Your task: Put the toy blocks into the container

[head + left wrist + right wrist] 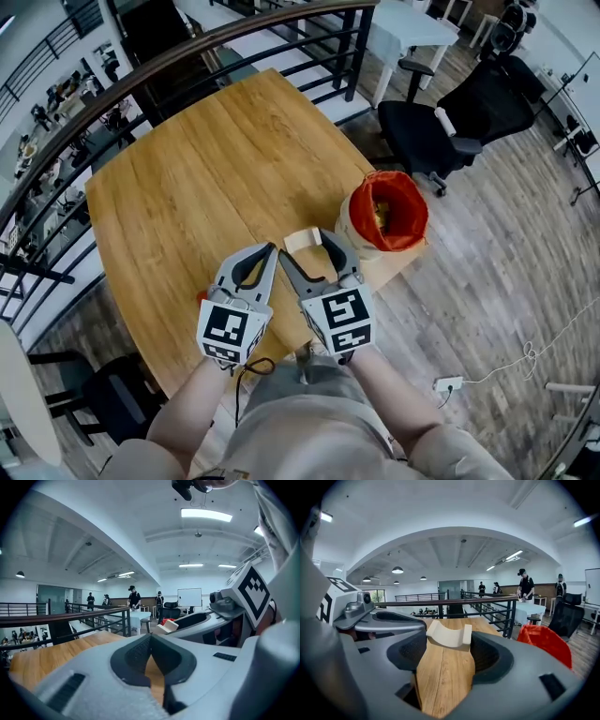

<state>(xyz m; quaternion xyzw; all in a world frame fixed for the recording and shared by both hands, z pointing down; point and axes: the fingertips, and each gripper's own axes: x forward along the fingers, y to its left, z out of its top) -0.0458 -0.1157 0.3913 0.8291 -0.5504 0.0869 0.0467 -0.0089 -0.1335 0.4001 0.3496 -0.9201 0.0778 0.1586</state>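
Right gripper point(449, 644): we found its jaws set wide, one on each side of the pale arch-shaped block point(447, 636). The block lay flat on the wooden table point(216, 169), between the jaw tips. We could not confirm that either pad pressed on it, so we treated it as bracketed, not gripped.

Left gripper point(150, 638): we found its jaws closed tip to tip, with nothing between them and only table wood showing through the gap behind the tips. It hung just beside the right gripper, over the table's near edge.

Container point(354, 223): a red-lined bag with its mouth open upward. It stood at the table's right corner, near the block and to the right of it.

Step in hand: we judged this to be the pick-up of the arch block, at the point just before closure.

Next move, as we judged it:
1. Close the right jaws squarely on the block's two ends.
2. Lift it clear of the table.
3. Carry it right, over the bag's mouth, and release it there.

Limits of view: we saw yellowish contents inside the bag but could not identify them. A small red item point(200, 296) showed at the left gripper's outer side, mostly covered, and we could not tell whether it was another block.
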